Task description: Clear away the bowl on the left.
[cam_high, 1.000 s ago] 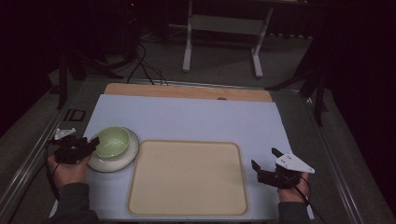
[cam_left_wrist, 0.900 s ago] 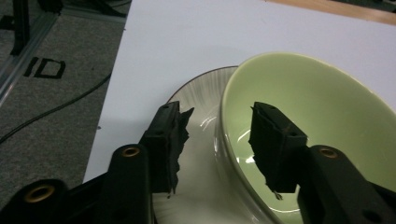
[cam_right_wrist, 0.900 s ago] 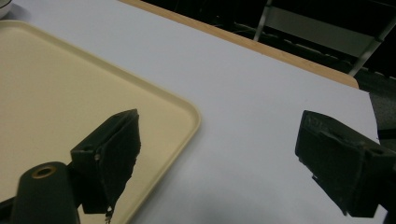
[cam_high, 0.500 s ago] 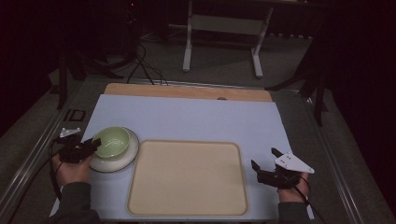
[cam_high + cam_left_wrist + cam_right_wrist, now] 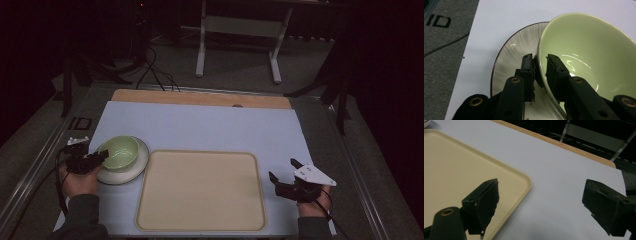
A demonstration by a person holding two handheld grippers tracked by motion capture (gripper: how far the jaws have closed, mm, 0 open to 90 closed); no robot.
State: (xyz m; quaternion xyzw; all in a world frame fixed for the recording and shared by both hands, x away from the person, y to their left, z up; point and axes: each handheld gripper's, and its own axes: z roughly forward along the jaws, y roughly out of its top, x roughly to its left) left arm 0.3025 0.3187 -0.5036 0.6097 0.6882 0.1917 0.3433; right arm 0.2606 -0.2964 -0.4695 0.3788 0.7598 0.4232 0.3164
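A pale green bowl (image 5: 120,151) (image 5: 586,50) sits on a white ribbed plate (image 5: 120,179) (image 5: 511,57) at the left of the white mat. My left gripper (image 5: 102,156) (image 5: 540,62) has just been closing its jaws and now pinches the bowl's near wall, one jaw inside and one outside, just under the rim. The bowl leans on the plate in the left gripper view. My right gripper (image 5: 283,169) (image 5: 541,186) hovers open to the right of the beige tray (image 5: 200,190) (image 5: 454,170), with nothing between its jaws.
The white mat (image 5: 200,130) covers the table, with a wooden strip (image 5: 200,98) along its far edge. Cables and a metal stand (image 5: 237,30) lie on the dark floor beyond. The tray holds nothing.
My left gripper has shifted slightly toward the bowl and its jaws have closed onto the bowl's wall. The right gripper has stayed where it was.
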